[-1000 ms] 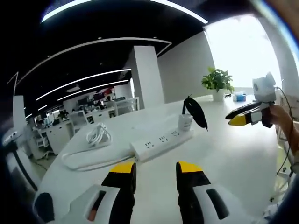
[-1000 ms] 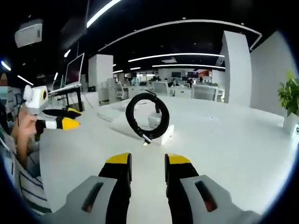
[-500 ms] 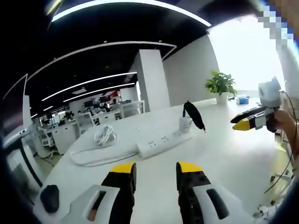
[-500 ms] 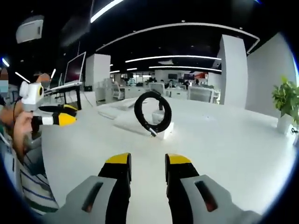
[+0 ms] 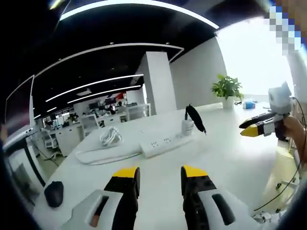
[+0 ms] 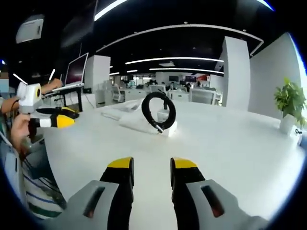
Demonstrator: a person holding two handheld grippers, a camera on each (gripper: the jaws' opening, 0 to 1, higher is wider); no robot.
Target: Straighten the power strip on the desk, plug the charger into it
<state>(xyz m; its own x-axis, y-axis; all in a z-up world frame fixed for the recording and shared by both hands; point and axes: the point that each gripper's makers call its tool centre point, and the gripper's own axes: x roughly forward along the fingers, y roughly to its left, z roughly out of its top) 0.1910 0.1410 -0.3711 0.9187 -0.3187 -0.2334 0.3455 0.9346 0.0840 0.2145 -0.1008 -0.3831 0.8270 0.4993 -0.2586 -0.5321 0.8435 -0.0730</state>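
Desk [image 5: 230, 163] stretches white ahead of me, and the power strip [image 5: 165, 143] lies flat near its middle, well beyond my left gripper [image 5: 159, 173], whose jaws stand spread with nothing between them. At the strip's far end the charger [image 5: 188, 127] stands plugged in, its black cable [image 5: 195, 118] coiled upright above it. On the strip's near-left side rests a bundle of white cord [image 5: 110, 138], and further that way a dark mouse [image 5: 53, 193]. My right gripper [image 6: 148, 165] hovers well short of the strip too, jaws parted and empty; from there the cable [image 6: 159, 111] shows as a loop
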